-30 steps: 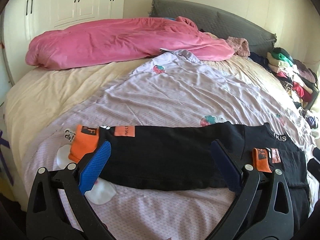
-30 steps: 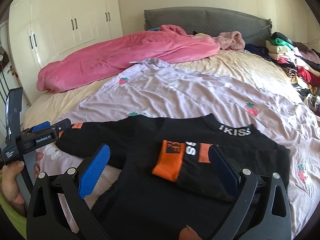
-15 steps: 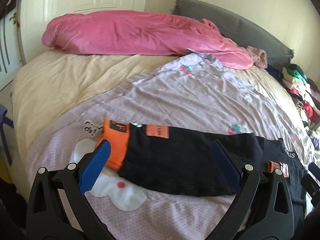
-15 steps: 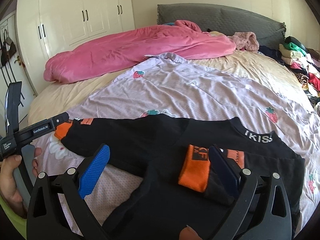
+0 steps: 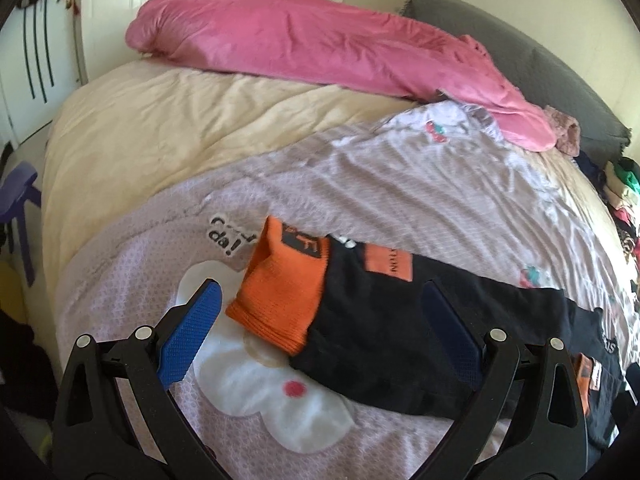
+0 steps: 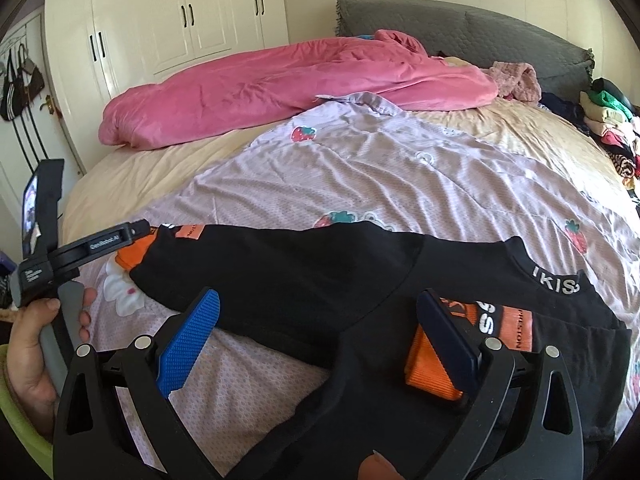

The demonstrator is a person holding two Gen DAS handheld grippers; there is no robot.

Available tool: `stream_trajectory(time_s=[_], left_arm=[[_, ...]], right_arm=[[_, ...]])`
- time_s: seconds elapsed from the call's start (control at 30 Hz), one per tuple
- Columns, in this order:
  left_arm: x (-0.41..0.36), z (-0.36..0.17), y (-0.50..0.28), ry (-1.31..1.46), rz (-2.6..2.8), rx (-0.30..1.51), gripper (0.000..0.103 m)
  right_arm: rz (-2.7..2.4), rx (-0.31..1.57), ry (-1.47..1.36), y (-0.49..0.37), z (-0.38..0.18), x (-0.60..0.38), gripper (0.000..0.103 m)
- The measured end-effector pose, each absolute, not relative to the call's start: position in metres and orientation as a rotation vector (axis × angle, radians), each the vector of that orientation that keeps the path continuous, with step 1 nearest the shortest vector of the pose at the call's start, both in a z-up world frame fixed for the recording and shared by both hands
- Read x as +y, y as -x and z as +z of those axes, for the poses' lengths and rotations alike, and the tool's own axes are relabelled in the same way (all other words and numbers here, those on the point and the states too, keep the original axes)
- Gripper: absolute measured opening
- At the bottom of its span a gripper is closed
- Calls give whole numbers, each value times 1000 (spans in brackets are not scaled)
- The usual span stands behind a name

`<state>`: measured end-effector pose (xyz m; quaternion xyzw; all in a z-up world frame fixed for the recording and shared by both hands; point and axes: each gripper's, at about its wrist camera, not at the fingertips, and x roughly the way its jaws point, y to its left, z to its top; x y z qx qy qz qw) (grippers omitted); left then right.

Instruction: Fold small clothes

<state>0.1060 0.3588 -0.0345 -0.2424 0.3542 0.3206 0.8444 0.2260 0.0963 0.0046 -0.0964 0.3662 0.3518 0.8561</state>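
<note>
A small black top with orange cuffs lies on the lilac sheet. In the left wrist view its left sleeve (image 5: 384, 320) stretches out flat, ending in an orange cuff (image 5: 284, 300). My left gripper (image 5: 320, 320) is open and empty, hovering just above that cuff and sleeve. In the right wrist view the black top (image 6: 320, 280) shows its body and collar, with the right sleeve folded across the chest and its orange cuff (image 6: 432, 364) lying there. My right gripper (image 6: 316, 332) is open and empty over the body, its right finger beside the folded cuff. The left gripper (image 6: 104, 240) shows at the left there.
A pink duvet (image 6: 280, 84) lies across the back of the bed below a grey headboard (image 6: 480, 28). A pile of clothes (image 6: 612, 124) sits at the right edge. White wardrobes (image 6: 180, 20) stand behind. The lilac strawberry sheet (image 6: 400, 176) covers the bed's middle.
My left gripper has moved left along the outstretched sleeve to its orange cuff. My right gripper has shifted left and closer over the top. Both stay open.
</note>
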Motion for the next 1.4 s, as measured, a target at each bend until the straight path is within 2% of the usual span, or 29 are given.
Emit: stream_trajectory(time_s=[0.2, 0.23, 0.3, 0.37, 0.43, 0.63, 1.13, 1.4], left_arm=[[366, -49, -114, 513, 695, 775, 93], [367, -51, -115, 516, 690, 780, 90], [369, -55, -117, 518, 688, 794, 79], [370, -58, -118, 514, 694, 807, 56], [370, -60, -120, 506, 690, 816, 47], [359, -49, -122, 457, 640, 781, 10], [261, 20, -113, 254, 356, 533, 8], [209, 28, -125, 271, 176, 550, 7]], right_arm=[[737, 795, 151, -228, -4, 96, 98], [736, 798, 153, -228, -6, 97, 98], [732, 806, 149, -228, -9, 96, 98], [724, 814, 140, -228, -11, 94, 98], [716, 823, 134, -230, -13, 91, 98], [685, 843, 94, -233, -19, 76, 98], [544, 822, -40, -230, -7, -26, 98], [464, 768, -106, -222, 9, -90, 98]])
